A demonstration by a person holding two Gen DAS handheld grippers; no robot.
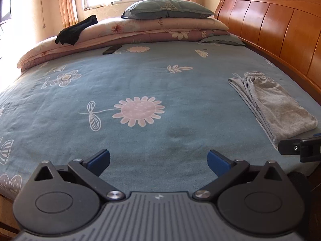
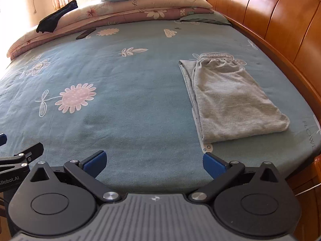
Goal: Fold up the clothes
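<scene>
Pants, grey and folded into a neat stack, lie on the blue sheet ahead and to the right of my right gripper, near the wooden headboard. I see both it and my left gripper spread wide, gripping nothing, low over bare sheet.

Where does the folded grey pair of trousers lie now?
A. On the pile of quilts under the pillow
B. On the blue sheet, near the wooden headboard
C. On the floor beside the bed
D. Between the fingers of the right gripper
B: the folded grey trousers lie flat on the blue sheet near the wooden headboard, and both the right gripper and the left gripper are open and empty.
</scene>
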